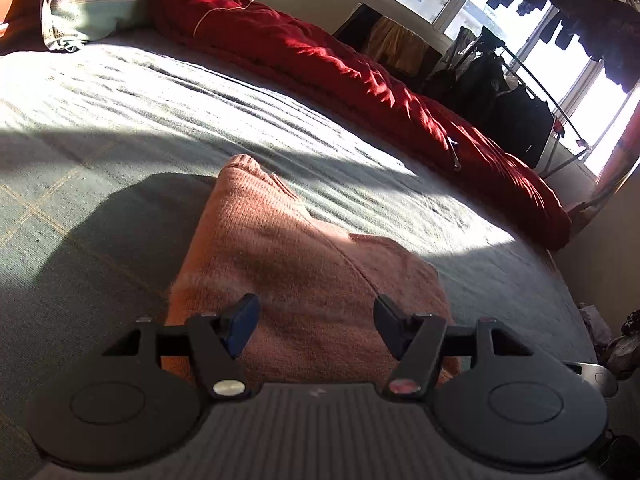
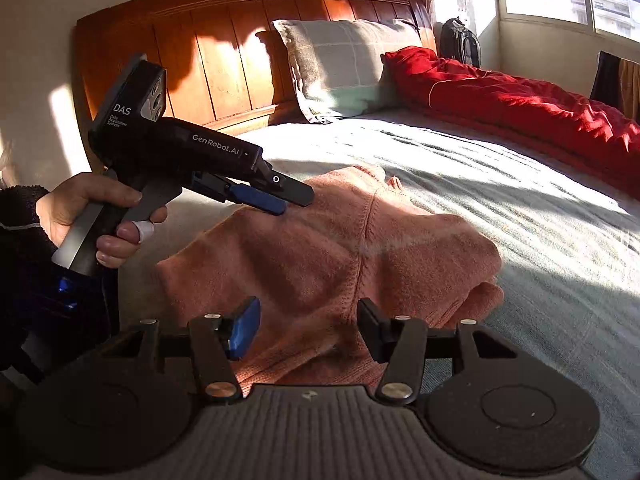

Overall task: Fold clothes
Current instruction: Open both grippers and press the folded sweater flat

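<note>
Grey-green woven bedspread [image 2: 460,168] covers the bed below a wooden headboard [image 2: 240,52]. Folded salmon-pink knit sweater [image 2: 340,248] lies on it, both grippers [image 1: 316,326] [image 2: 308,330] above, jaws apart, empty.

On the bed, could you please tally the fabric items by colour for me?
Pink sweater: 1
Red duvet: 1
Grey-green checked pillow: 1
Total: 3

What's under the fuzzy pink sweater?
The folded salmon-pink knit sweater lies on the pale green bedspread. The bedspread shows all around it; whatever is directly beneath the sweater is covered, so it cannot be seen.
</note>
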`<state>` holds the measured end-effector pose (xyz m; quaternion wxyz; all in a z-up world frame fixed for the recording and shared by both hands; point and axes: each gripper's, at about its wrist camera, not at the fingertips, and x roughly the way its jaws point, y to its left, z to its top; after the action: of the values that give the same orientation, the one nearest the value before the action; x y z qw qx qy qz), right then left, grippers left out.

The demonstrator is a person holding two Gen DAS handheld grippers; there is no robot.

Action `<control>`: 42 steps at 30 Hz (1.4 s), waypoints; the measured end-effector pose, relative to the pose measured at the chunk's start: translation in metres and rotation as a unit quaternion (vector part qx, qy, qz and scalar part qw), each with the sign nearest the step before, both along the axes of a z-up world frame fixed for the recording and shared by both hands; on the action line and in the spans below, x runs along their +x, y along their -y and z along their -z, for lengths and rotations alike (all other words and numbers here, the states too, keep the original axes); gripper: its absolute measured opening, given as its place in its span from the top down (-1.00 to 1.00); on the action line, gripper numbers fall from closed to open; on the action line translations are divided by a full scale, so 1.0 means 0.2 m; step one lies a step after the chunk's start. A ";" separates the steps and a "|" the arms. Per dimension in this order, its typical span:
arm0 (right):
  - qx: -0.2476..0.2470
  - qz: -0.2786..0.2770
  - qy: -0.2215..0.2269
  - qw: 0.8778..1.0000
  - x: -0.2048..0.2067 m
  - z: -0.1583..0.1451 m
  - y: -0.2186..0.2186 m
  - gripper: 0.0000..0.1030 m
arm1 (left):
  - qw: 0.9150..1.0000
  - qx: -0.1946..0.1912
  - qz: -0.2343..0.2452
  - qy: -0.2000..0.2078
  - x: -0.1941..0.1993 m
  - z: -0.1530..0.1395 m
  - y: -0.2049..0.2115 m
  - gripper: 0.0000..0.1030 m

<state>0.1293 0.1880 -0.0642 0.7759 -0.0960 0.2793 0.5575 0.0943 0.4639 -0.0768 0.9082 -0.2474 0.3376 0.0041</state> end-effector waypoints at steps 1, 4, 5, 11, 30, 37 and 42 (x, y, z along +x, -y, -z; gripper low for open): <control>0.006 -0.016 0.000 1.000 -0.03 -0.01 0.00 -0.15 | 1.000 0.006 0.001 0.001 -0.05 -0.01 0.02 -0.30; 0.005 -0.069 -0.015 0.997 -0.10 0.01 -0.01 -0.16 | 1.000 0.004 0.004 0.004 -0.20 -0.01 0.06 -0.35; -0.012 -0.067 -0.016 0.998 -0.11 0.04 -0.02 -0.16 | 1.000 -0.003 0.005 0.005 -0.27 0.01 0.07 -0.37; -0.029 -0.058 -0.049 0.997 -0.08 0.11 0.04 -0.16 | 0.999 -0.006 -0.033 -0.008 -0.50 0.12 0.12 -0.41; -0.080 0.050 -0.054 0.994 0.62 0.16 -0.23 -0.28 | 0.989 0.131 -0.073 -0.009 -0.52 0.10 0.44 -0.67; -0.065 -0.004 -0.004 0.998 0.56 -0.05 -0.44 -0.30 | 0.987 0.116 -0.111 0.003 -0.59 0.08 0.46 -0.76; -0.068 -0.039 0.003 0.997 0.58 -0.08 -0.79 -0.30 | 0.984 0.146 -0.103 -0.002 -0.59 0.05 0.48 -0.78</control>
<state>0.2447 0.3453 -0.0489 0.7462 -0.1610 0.3107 0.5663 -0.0239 0.3688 -0.0864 0.9285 -0.1455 0.3079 0.1479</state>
